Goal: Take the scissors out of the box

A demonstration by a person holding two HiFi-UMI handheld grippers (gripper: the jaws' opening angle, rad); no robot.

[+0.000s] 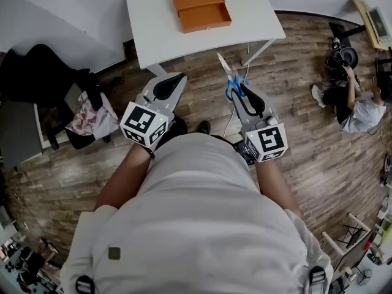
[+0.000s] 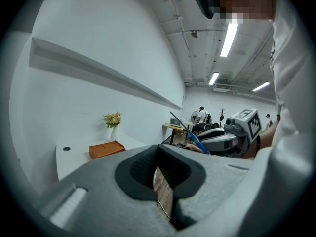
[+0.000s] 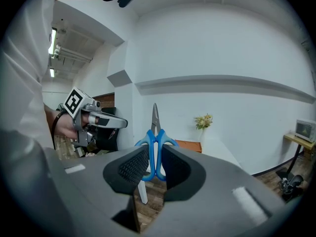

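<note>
Blue-handled scissors [image 1: 233, 83] clamped by the loops in right gripper [image 1: 244, 98], well clear of the orange box [image 1: 200, 7]. Light, stiff, blades slick: loops likely the safest hold. Empty left gripper [image 1: 176, 83] pinched together.

Scissors [image 1: 235, 88] blue-handled, silver blades; box [image 1: 201, 7] orange; table [image 1: 160, 35] white; floor [image 1: 318, 158] brown wood-grain.
</note>
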